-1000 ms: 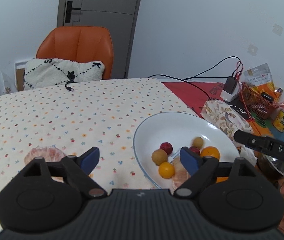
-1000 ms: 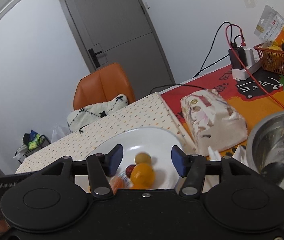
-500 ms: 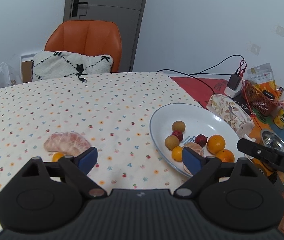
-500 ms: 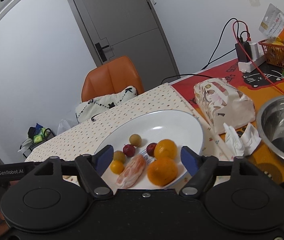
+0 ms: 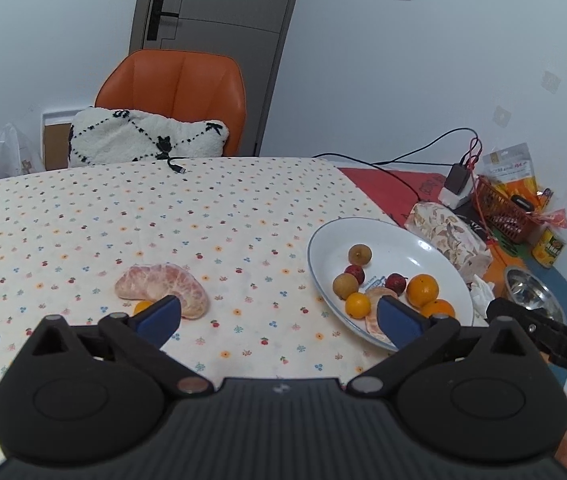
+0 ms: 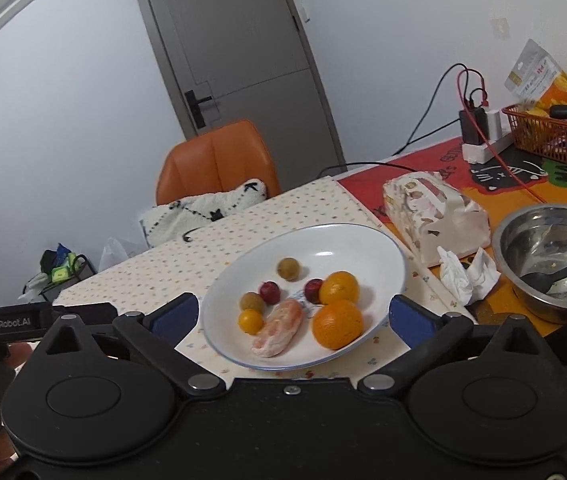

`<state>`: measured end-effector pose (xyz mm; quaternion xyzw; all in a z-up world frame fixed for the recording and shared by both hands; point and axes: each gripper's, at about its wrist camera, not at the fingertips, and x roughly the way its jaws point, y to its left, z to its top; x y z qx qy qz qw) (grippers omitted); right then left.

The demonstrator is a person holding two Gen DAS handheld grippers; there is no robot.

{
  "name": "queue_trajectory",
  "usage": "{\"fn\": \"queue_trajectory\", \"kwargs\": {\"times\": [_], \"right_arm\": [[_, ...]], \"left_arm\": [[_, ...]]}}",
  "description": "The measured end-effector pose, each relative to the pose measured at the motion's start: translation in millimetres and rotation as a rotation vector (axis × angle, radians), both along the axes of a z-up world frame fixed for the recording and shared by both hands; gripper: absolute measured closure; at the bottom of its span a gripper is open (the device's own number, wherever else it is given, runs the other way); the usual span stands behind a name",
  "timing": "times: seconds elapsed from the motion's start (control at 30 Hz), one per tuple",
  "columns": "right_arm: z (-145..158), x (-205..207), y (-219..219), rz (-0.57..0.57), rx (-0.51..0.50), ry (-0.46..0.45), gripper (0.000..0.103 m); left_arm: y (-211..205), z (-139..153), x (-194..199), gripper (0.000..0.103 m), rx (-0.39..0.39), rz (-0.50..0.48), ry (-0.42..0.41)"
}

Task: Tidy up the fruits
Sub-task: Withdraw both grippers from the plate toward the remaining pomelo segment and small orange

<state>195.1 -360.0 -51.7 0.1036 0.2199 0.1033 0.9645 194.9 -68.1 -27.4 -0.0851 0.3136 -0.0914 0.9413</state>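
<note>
You had most of the job done, by the look of it. On the table the plate already held the bulk of the fruit: two oranges, a peeled segment, a small yellow fruit, two brown ones and two red ones. Left out on the cloth, well apart from the plate, were the big peeled citrus piece and a little orange fruit touching its near edge. Your left gripper hung above the cloth between that piece and the plate, jaws wide apart and empty. Your right gripper faced the plate, its jaws likewise spread and holding nothing. I judged two pickups remained, the big piece first, then the small fruit.
</note>
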Motion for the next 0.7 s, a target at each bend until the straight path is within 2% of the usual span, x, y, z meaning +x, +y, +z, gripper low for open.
{"fn": "queue_trajectory", "kwargs": {"times": [0.7], "right_arm": [[10.3, -16.4, 29.9, 0.023, -0.006, -0.003, 0.000]], "left_arm": [[43.0, 8.9, -23.6, 0.000, 0.004, 0.008, -0.017]]}}
